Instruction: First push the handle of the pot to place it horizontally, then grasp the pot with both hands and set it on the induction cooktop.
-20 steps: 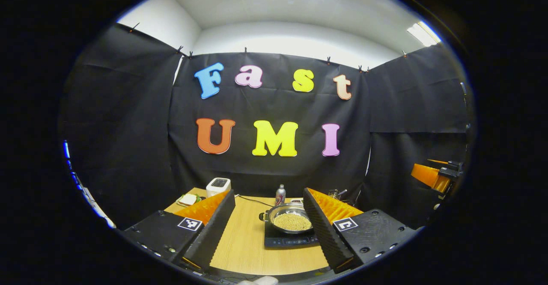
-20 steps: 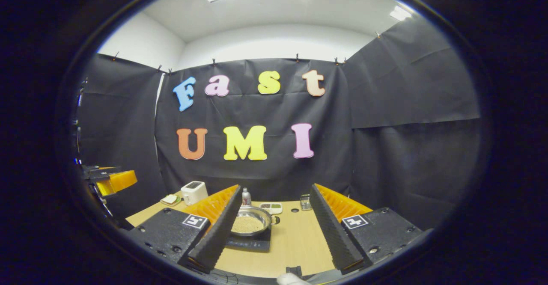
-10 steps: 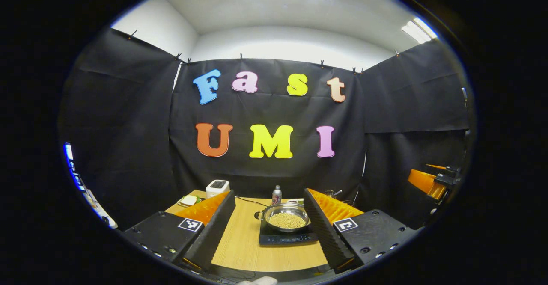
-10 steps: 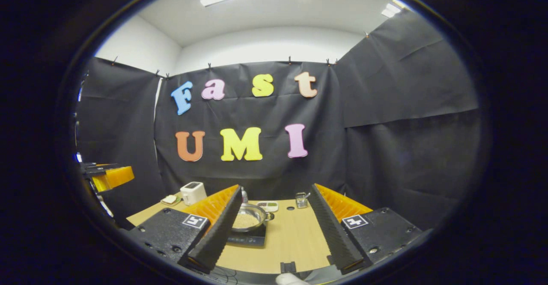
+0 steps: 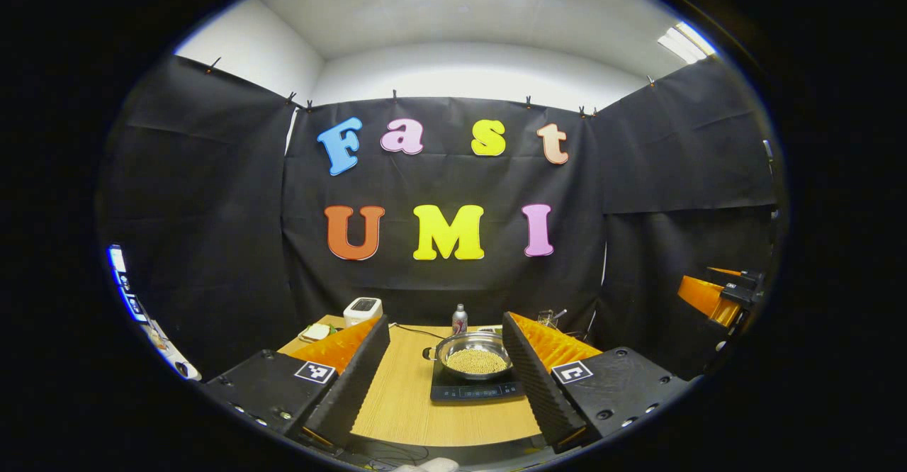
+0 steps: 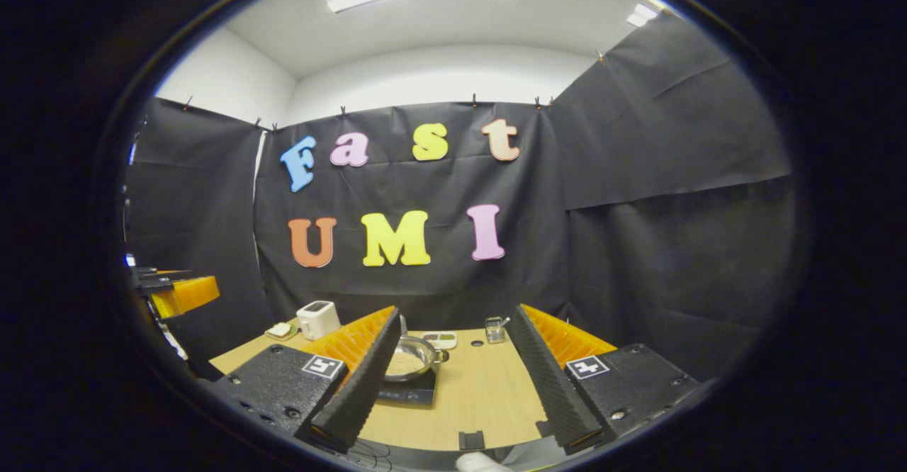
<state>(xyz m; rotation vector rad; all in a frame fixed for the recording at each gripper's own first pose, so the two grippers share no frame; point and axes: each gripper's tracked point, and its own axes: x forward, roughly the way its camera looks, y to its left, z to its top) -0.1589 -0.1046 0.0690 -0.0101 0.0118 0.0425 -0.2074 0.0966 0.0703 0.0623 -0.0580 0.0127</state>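
Observation:
A steel pot (image 5: 473,355) full of small tan beans sits on the black induction cooktop (image 5: 476,391), on the wooden table (image 5: 411,408). A short side handle (image 5: 428,354) sticks out on its left. My left gripper (image 5: 443,329) is open, held back from the table and touching nothing. In the right gripper view the pot (image 6: 412,358) rests on the cooktop (image 6: 409,395), partly hidden behind one finger (image 6: 358,380). My right gripper (image 6: 453,314) is open too, well short of the pot. Each gripper shows at the edge of the other's view: right gripper (image 5: 716,295), left gripper (image 6: 177,292).
At the back of the table stand a white toaster (image 5: 362,310), a small bottle (image 5: 460,318), a plate with food (image 5: 315,332) and a glass with a spoon (image 6: 494,329). A compartment tray (image 6: 441,339) lies behind the pot. A cable runs along the table's back.
Both grippers have drawn back from the table, so the pot and cooktop look smaller and farther off. The pot has stayed on the cooktop.

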